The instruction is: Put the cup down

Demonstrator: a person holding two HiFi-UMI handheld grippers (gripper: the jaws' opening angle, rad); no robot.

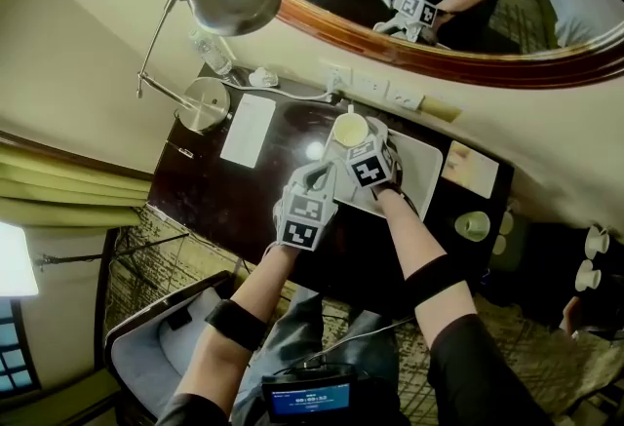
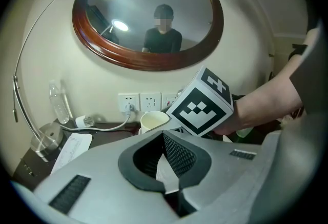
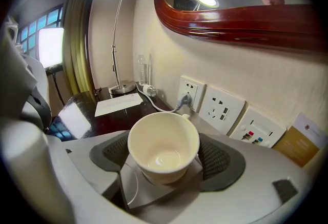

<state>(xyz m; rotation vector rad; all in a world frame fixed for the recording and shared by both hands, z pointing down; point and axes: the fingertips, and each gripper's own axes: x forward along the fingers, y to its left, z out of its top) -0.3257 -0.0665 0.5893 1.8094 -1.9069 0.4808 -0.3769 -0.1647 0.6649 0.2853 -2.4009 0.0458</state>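
Fingers (image 3: 218, 159) of the right gripper (image 3: 165, 152) clasp the cup (image 3: 163, 138) from 3 and 9 o'clock.
Cream, empty, upright, glossy inside, it sits over a pale tray (image 1: 421, 171) on the dark tabletop (image 1: 210, 190); left gripper (image 2: 165, 141) fingers closed, empty.

Cream wall (image 3: 169, 64) straight ahead of the right gripper (image 3: 166, 156). On the wall, a wood-framed oval mirror (image 3: 230, 20) above the gripper and white sockets (image 3: 225, 107) just beyond it. Dark desk (image 1: 210, 190) to its left, with a lit desk lamp (image 1: 234, 0) at the far-left end. Olive curtain (image 3: 84, 38) and bright window (image 3: 48, 43) further left. Patterned carpet (image 1: 166, 249) below.
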